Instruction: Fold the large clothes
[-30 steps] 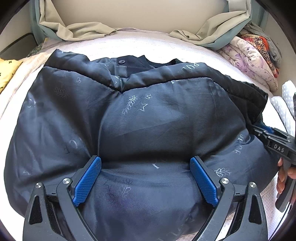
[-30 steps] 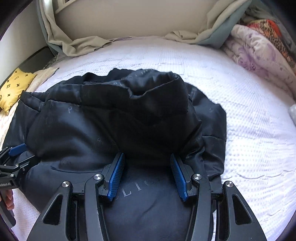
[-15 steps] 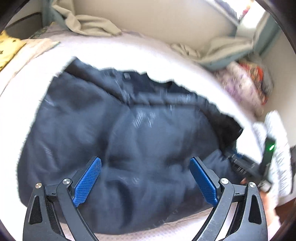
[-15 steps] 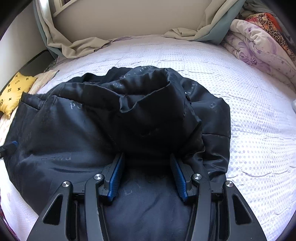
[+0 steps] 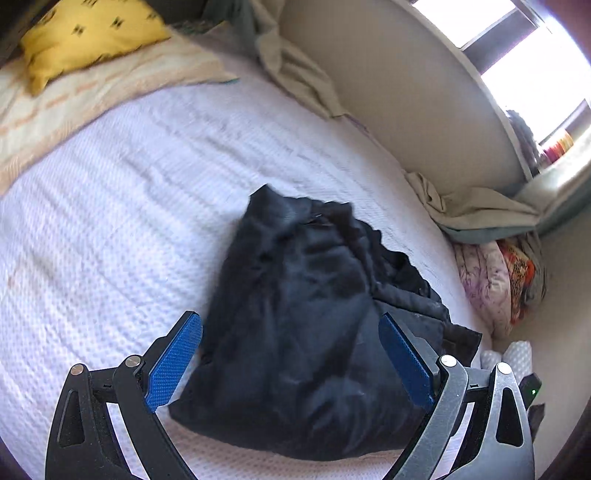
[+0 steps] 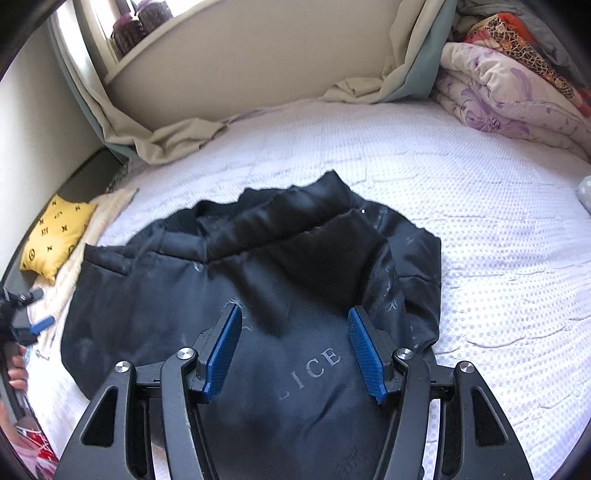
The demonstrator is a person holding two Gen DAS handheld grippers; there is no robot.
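Left wrist view, jacket: we are looking at the dark padded jacket (image 5: 306,332) lying bunched in a heap on the white bedspread (image 5: 110,206), toward the bed's right side.
Left wrist view, left gripper: we are holding the left gripper (image 5: 291,365) low over the near end of the heap, its blue fingers (image 5: 173,362) spread wide on either side of the cloth and clamping nothing.
Left wrist view, surroundings: a yellow pillow (image 5: 88,33) is sitting at the far left, and folded quilts (image 5: 491,280) are stacked in the right corner.
Right wrist view, jacket: we are seeing the jacket (image 6: 258,280) spread across the bedspread (image 6: 480,229), its pale lettering facing up.
Right wrist view, right gripper: we are hovering the right gripper (image 6: 295,350) just above the lettered panel, pointing forward, its fingers apart and pinching no fabric.
Right wrist view, other gripper: the left gripper (image 6: 22,314) is showing at the left edge beside the jacket; from here we cannot tell how its jaws stand.
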